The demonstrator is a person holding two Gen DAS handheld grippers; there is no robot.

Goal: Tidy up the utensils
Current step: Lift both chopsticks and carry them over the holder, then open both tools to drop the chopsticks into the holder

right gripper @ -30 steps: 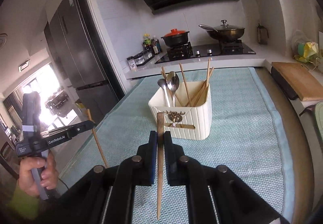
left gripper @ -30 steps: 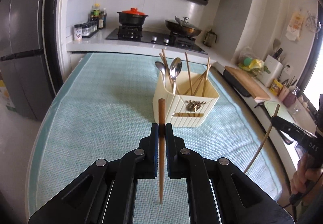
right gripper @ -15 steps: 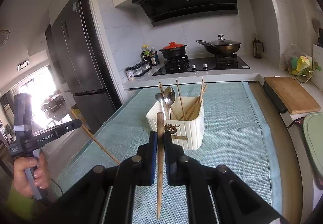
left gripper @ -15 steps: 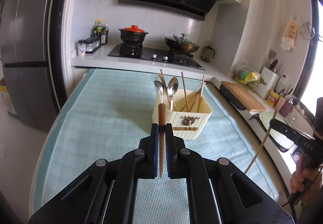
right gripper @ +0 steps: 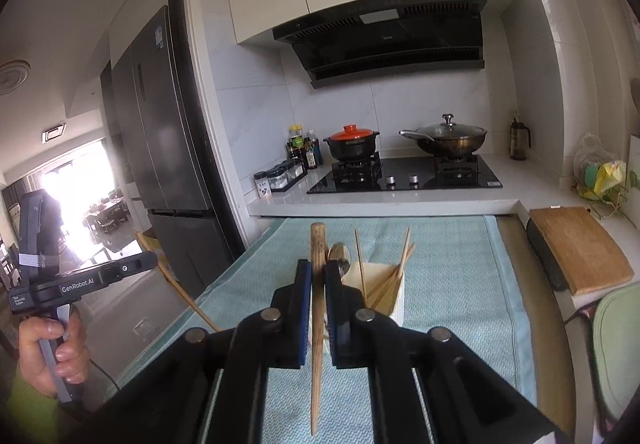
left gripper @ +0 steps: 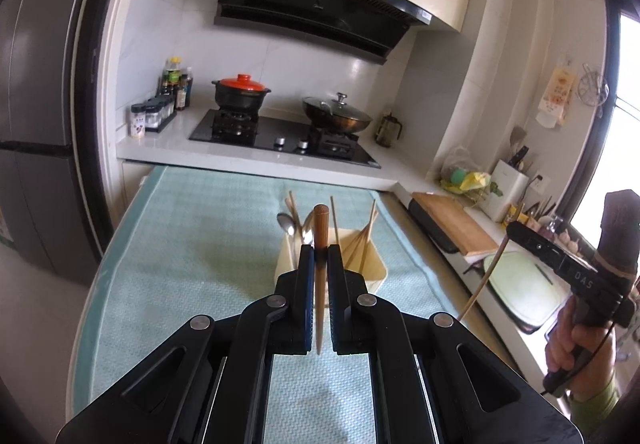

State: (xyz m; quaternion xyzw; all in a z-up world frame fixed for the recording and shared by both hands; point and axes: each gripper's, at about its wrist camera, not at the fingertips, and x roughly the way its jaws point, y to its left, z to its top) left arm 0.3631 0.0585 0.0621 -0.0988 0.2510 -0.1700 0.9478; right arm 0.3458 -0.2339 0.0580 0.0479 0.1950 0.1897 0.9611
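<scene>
With each claw clenched on one chopstick, both sticks hang near-vertical, thick end up & thin tip down, prob. so they can drop tip-first into the cream utensil holder (left gripper: 376, 270) w/o snagging what's already in it. Left claw (left gripper: 319, 254) pinches its chopstick (left gripper: 320, 244) a bit below the thick end; right claw (right gripper: 317, 272) does the same w/ its chopstick (right gripper: 317, 308). Holder sits mid tabletop on the teal mat (left gripper: 192, 268), already loaded w/ spoons (left gripper: 286, 224) on its left side & loose chopsticks leaning on the right, so the pair likely belongs w/ those. Both claws are above and short of the holder, nothing dropped in yet. Left wrist view shows the other hand's tool from the side at far right, its stick angling down off the tabletop edge over the sink area; holder front is hidden behind the claw. Right wrist view shows the left tool by the doorway, plus the holder's white side wall (right gripper: 396, 300).
</scene>
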